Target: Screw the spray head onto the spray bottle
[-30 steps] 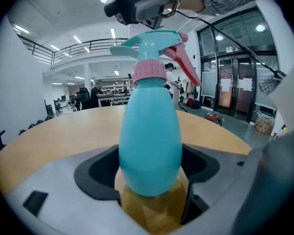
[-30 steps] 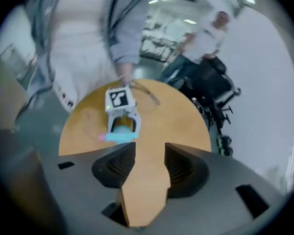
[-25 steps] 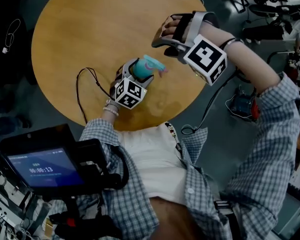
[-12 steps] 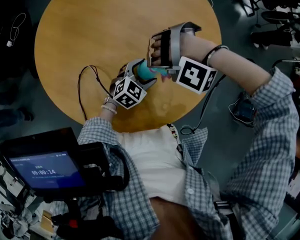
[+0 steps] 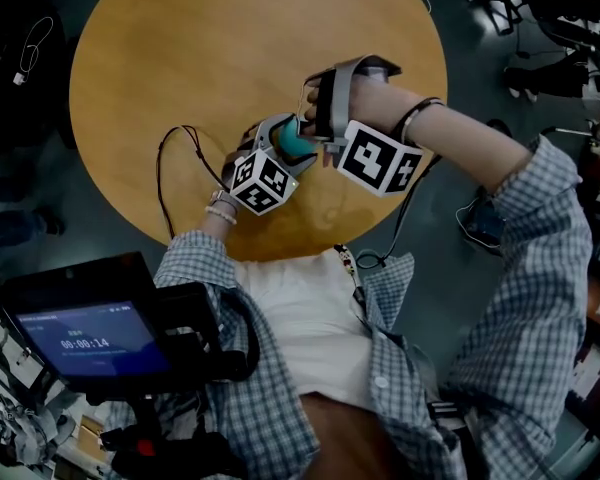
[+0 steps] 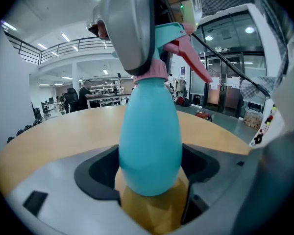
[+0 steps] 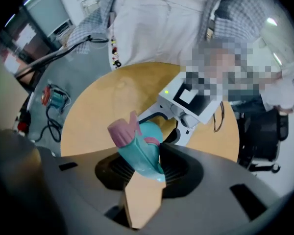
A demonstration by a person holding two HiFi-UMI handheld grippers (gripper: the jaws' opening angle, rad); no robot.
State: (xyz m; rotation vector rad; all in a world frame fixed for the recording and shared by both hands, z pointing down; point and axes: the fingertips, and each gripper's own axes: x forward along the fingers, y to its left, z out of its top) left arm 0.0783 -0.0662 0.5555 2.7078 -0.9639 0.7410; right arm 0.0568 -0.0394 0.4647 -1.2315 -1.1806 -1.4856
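A teal spray bottle (image 5: 298, 148) stands upright on the round wooden table (image 5: 180, 48), near its front edge. My left gripper (image 5: 283, 136) is shut on its belly (image 6: 149, 131); the pads press both sides just above the tabletop. The teal spray head (image 6: 172, 33), with its pink trigger and collar, sits on the neck. My right gripper (image 5: 315, 133) points straight down over it. Its jaws have just been closing, and the spray head (image 7: 139, 151) lies between them with the pads on both its sides. My left gripper's body (image 7: 186, 106) shows below.
A thin black cable (image 5: 170, 168) loops across the table left of the bottle. A dark tablet with a lit screen (image 5: 80, 343) hangs at the lower left. Cables and gear lie on the floor to the right of the table (image 5: 485, 218).
My right gripper has come in from the right, rolled and sunk onto the spray head, which now hides beneath it. The left gripper and bottle have stayed where they were.
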